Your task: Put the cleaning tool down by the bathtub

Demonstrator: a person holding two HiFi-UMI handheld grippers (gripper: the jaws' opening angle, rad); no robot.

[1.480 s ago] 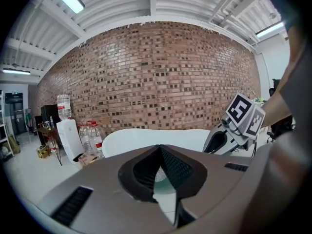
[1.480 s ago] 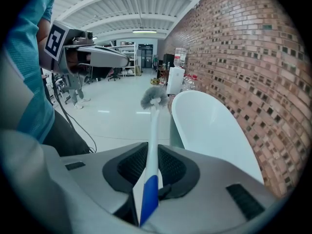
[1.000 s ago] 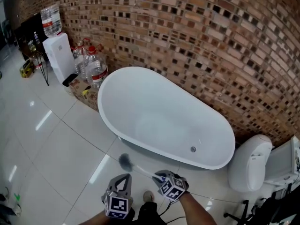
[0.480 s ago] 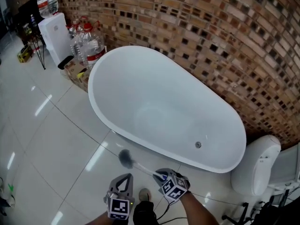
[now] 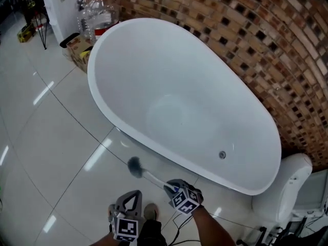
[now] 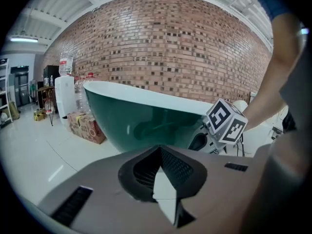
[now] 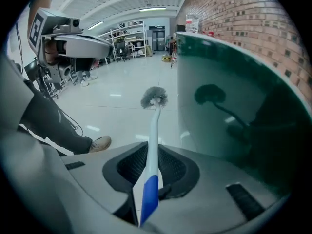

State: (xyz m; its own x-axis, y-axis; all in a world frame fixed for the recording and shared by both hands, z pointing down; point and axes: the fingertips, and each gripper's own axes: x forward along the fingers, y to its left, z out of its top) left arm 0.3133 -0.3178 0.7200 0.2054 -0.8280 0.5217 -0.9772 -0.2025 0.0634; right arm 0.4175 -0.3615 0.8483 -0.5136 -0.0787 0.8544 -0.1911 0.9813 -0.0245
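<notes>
Both grippers are lower vs. a sec ago; bathtub (image 5: pixel 100 108) looms closer. Right gripper (image 5: pixel 171 187) pinches the toilet brush (image 5: pixel 148 177) by its handle, bristles over floor tile (image 5: pixel 51 137) near tub's outer wall. Left gripper (image 5: pixel 134 195) is pressed together, empty. Lay brush flat, w/o knocking tub, then release.

1 white oval bathtub (image 5: pixel 154 76) beside a brick wall. 1 cleaning brush (image 5: pixel 148 177) with a white and blue handle. 2 handheld grippers: the left gripper (image 5: pixel 134 195) and the right gripper (image 5: pixel 170 187), each carrying 1 marker cube, 2 cubes in all. 1 white toilet (image 5: pixel 287 188). 1 water dispenser (image 5: pixel 60 4). At least 2 large clear bottles (image 5: pixel 100 12). 1 cardboard box (image 5: pixel 82 53). 1 shoe (image 5: pixel 150 210).
</notes>
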